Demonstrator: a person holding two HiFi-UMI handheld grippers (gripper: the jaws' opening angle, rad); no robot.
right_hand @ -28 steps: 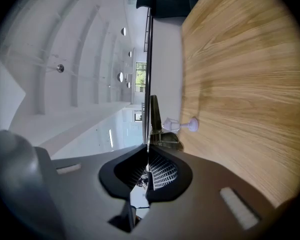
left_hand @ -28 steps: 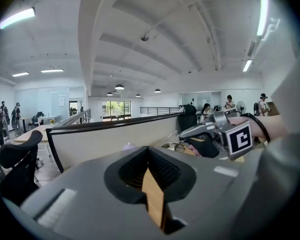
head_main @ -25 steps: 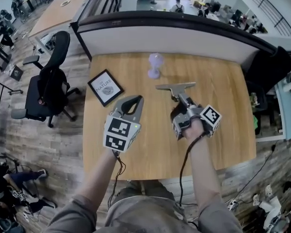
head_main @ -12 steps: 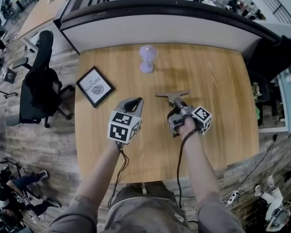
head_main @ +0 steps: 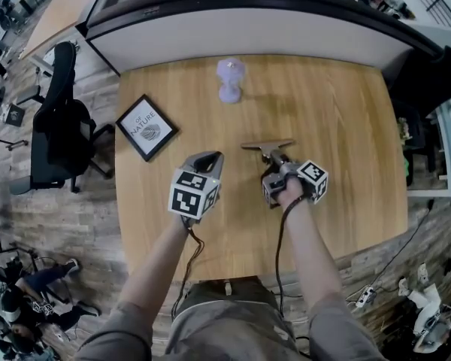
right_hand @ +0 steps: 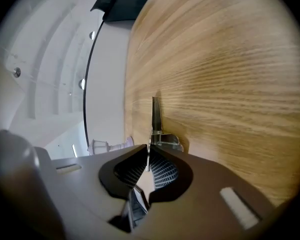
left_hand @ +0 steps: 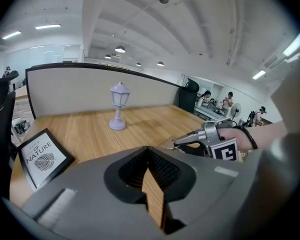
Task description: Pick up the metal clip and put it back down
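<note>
Your right gripper (head_main: 275, 161) is clamped on the flat silver metal clip (head_main: 266, 144) by its handle. Looks light, stiff, slippery, so pinch squarely there. Left gripper (head_main: 208, 159) is closed on nothing.

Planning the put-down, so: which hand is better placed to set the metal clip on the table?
Right. The right claw is shut on the flat silver metal clip, close above the wooden table. The left claw is shut, empty, off to one side.

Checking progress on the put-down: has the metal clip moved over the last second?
Yes. In the head view the metal clip now lies farther from the small lamp, toward the picture's bottom.
</note>
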